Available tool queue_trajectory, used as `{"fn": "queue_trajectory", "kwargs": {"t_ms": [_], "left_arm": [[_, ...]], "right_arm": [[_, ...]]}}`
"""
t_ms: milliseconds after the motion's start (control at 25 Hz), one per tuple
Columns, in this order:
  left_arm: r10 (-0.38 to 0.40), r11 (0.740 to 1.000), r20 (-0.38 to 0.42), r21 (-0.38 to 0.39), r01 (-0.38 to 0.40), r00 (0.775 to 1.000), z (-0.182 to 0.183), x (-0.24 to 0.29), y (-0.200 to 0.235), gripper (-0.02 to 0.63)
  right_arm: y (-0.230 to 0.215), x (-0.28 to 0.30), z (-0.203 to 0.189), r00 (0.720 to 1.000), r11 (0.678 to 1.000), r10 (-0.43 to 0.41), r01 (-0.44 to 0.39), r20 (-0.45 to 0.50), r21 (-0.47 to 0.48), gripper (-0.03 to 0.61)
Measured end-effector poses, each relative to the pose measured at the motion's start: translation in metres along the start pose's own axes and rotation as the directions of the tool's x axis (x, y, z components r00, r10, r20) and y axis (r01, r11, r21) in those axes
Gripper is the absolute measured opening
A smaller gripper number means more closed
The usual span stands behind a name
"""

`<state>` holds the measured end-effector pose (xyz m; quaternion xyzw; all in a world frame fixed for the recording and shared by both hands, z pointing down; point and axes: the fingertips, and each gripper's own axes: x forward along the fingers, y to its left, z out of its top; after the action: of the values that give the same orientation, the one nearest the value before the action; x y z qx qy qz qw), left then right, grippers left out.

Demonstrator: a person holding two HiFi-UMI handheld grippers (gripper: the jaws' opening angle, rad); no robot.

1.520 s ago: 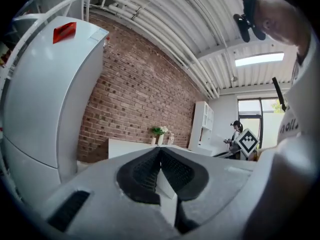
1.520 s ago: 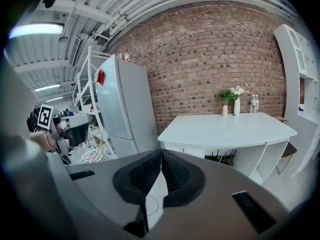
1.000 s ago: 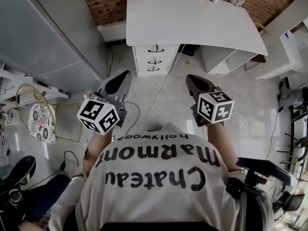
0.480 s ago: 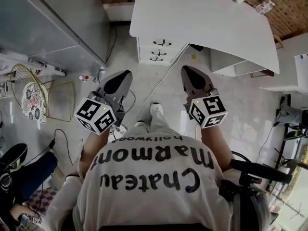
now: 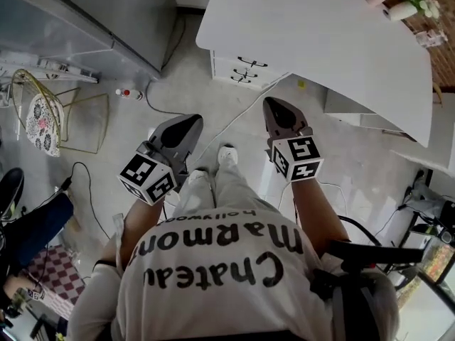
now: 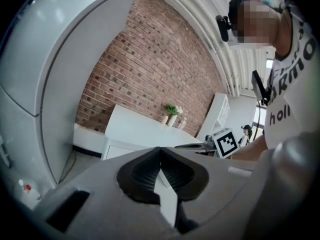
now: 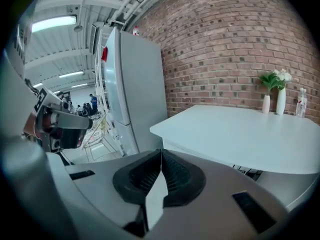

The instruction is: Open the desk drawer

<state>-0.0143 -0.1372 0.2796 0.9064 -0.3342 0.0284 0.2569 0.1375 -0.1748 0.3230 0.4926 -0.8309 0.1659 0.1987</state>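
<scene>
Two grippers in play, the left gripper [image 5: 188,121] and the right gripper [image 5: 274,105], both grey and wedge-shaped, each carrying one black-and-white marker cube. They're held side by side ahead of the person's chest, noses toward 12 o'clock, and both are clenched on nothing, ribbed black pads tip to tip. Up at 12 o'clock sits the one white desk [image 5: 320,27] with its smooth rounded top, its drawer stack [image 5: 244,70] showing three flat white fronts with thin dark handles, well apart from both grippers, and two slim pale vases [image 7: 281,101] stand by the rough red brick wall [image 7: 225,49].
</scene>
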Motion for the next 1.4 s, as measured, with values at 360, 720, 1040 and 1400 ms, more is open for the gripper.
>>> {"fn": "queue_trajectory", "kwargs": {"t_ms": [360,720,1040,1400], "left_arm": [[0.074,0.996,-0.032,-0.04,-0.076,0.997,-0.032,0.043,0.047,0.015],[0.108,0.986,-0.039,-0.122,-0.112,0.993,-0.107,0.066,0.101,0.015],[0.007,0.998,0.007,-0.069,-0.006,1.0,-0.177,0.1,0.127,0.015],[-0.022,0.997,0.074,0.078,0.016,0.997,-0.227,0.15,0.174,0.015]], "right_arm": [[-0.039,0.073,-0.05,0.994,0.99,-0.036,0.021,-0.106,-0.139,0.014],[-0.045,0.137,-0.132,0.989,0.999,0.021,-0.026,-0.148,-0.035,0.014],[-0.05,0.178,-0.223,0.984,0.998,0.029,-0.038,-0.174,-0.045,0.014],[-0.078,0.238,-0.28,0.993,0.99,-0.024,0.008,-0.117,-0.142,0.014]]}}
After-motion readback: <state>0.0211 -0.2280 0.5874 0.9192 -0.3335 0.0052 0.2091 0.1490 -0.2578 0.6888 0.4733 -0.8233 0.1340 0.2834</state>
